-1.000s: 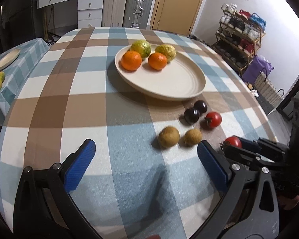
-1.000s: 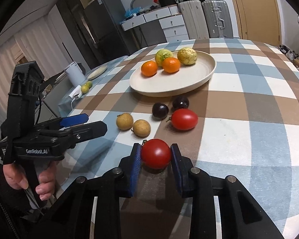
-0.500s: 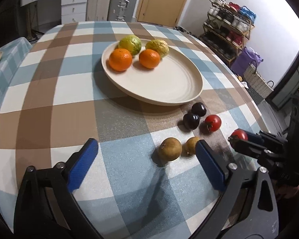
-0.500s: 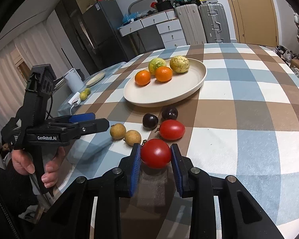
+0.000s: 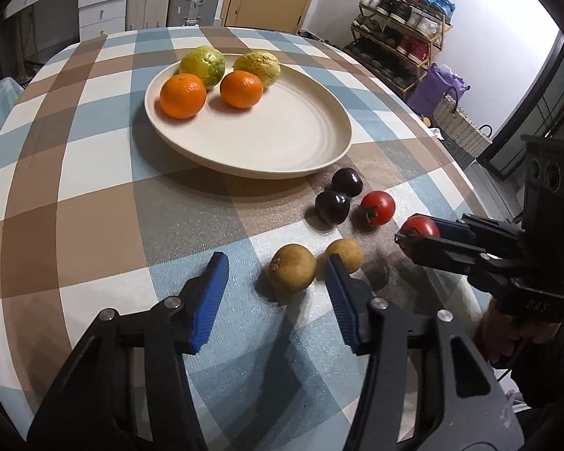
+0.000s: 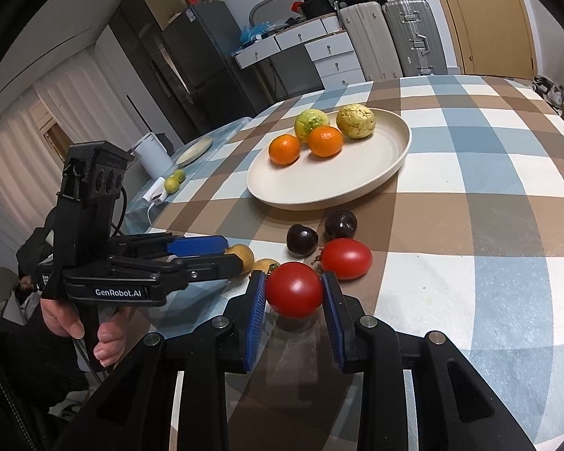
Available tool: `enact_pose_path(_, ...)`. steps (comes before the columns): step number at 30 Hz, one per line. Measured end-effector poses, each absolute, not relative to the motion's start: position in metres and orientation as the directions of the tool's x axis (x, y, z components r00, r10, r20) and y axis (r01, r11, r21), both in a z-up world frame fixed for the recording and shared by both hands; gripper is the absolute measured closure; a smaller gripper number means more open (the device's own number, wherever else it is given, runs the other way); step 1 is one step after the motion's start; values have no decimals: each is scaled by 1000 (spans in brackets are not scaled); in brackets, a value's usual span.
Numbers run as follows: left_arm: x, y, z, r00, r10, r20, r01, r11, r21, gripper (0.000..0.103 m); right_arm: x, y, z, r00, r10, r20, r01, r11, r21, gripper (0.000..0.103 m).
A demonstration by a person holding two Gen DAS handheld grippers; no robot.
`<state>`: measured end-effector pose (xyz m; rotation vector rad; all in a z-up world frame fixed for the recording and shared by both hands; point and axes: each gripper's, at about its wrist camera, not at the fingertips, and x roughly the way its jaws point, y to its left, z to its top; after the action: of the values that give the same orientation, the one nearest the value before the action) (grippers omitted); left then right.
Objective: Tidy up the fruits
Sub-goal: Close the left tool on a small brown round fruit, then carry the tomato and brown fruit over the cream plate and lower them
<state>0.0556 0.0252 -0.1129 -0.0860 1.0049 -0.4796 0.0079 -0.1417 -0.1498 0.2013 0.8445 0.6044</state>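
Now left gripper (image 5: pixel 274 285) closing, jaws bracketing nearer brown fruit (image 5: pixel 292 273), not yet gripping; right gripper (image 6: pixel 293 304) clamping tomato (image 6: pixel 294 289).

A: Beside the plate (image 5: pixel 244 167), what is getting covered?

B: The left gripper (image 6: pixel 222 253) is hiding most of the two brown fruits (image 6: pixel 244 255) in the right wrist view. In the left wrist view its right finger (image 5: pixel 340 293) is overlapping the farther brown fruit (image 5: pixel 347 253).

A: And the held tomato (image 5: pixel 419 227)?

B: The right gripper (image 5: pixel 428 238) is masking its lower half; the hand (image 5: pixel 507 338) behind is showing only partly.
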Motion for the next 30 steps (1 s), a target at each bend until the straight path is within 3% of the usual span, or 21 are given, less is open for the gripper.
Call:
enact_pose_path(4, 56, 24, -114, 431, -440, -788, 363, 884, -296, 64, 8, -139, -149, 505, 580, -640, -430, 811, 396, 73)
enact_pose_path(7, 56, 23, -114, 416, -469, -779, 379, 868, -321, 79, 9, -137, -149, 503, 581, -640, -430, 811, 397, 73)
enact_pose_path(26, 59, 34, -102, 426, -500, -754, 379, 855, -353, 80, 22, -141, -143, 516, 562, -646, -427, 823, 376, 73)
enact_pose_path(30, 63, 33, -90, 460, -478, -748, 388, 866, -315, 80, 27, -148, -138, 533, 557, -637, -416, 828, 376, 73)
